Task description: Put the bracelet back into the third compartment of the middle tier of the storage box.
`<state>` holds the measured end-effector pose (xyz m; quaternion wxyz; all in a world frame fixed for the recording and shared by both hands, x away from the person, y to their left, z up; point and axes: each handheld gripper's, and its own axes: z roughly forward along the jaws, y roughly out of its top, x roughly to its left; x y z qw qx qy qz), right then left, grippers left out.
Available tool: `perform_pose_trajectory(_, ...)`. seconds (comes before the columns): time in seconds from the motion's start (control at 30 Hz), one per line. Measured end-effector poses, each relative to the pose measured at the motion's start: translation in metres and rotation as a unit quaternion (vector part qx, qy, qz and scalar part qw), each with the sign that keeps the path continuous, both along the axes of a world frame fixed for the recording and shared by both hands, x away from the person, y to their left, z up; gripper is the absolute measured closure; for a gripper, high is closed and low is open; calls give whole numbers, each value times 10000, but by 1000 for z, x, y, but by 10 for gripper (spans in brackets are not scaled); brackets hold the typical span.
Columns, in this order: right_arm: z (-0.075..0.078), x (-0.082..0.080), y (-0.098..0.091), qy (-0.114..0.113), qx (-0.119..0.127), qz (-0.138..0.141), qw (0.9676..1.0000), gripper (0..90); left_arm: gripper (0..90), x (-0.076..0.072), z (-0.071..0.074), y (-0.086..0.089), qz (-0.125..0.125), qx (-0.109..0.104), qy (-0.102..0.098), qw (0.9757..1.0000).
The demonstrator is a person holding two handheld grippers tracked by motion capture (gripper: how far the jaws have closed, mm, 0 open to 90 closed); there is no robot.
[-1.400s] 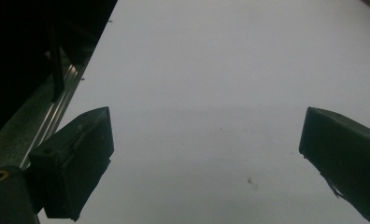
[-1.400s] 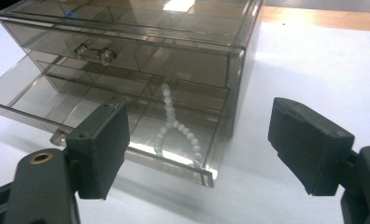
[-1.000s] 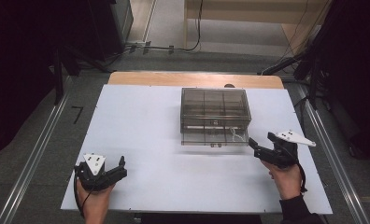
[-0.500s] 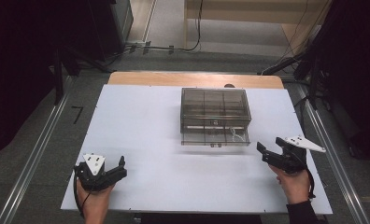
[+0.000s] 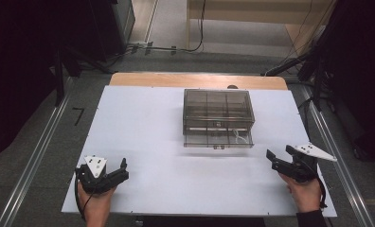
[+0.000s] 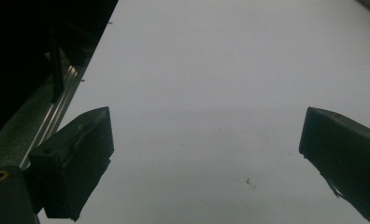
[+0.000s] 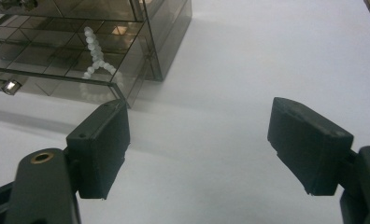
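Note:
A smoky clear drawer box (image 5: 218,118) stands in the middle of the white table top (image 5: 143,123), its lower drawer slightly pulled out. A white bead bracelet (image 7: 96,56) lies inside that drawer (image 5: 240,138). My right gripper (image 5: 281,160) hangs open to the right of the box, near the table's front right corner, nothing between its jaws (image 7: 199,144). At the front left my left gripper (image 5: 123,169) is open as well, held over bare table (image 6: 206,140).
A wooden strip (image 5: 195,79) borders the table's far edge. Metal rails (image 5: 34,156) run along both sides, with dark stands and cables on the floor behind. A small metal handle (image 7: 5,85) sticks out of the drawer front.
The right gripper has drawn back from the box toward the front right of the table. The left gripper has stayed where it was.

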<state>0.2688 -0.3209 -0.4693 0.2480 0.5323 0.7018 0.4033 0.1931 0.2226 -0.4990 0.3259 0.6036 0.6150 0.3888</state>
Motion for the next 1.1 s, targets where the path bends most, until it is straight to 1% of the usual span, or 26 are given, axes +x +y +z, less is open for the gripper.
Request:
perform_pose_trajectory(0.1, 0, -3, -2, -5, -1, -1, 10000, 194, 38, 0, 0, 0, 3, -6, -3, 10000)
perform_pose_trajectory(0.27, -2, -9, -4, -18, -83, -31, 10000, 196, 38, 0, 0, 0, 4, 2, -4, 10000)
perform_pose_trajectory(0.33, -3, -11, -5, -22, -153, -27, 9999, 196, 37, 0, 0, 0, 2, 3, -5, 10000)
perform_pose_trajectory(0.43, -4, -13, -5, -5, -150, -25, 9999, 196, 38, 0, 0, 0, 4, 4, -9, 10000)
perform_pose_trajectory(0.57, -5, -15, -3, 5, -213, 2, 9998, 196, 38, 0, 0, 0, -5, 10, -9, 10000)
perform_pose_trajectory(0.77, -6, -18, 0, 28, -227, 62, 9997, 196, 38, 0, 0, 0, 1, 7, -9, 10000)
perform_pose_trajectory(1.1, -6, -24, -1, 24, -196, 86, 9998, 196, 38, 0, 1, -1, 3, 7, -13, 10000)
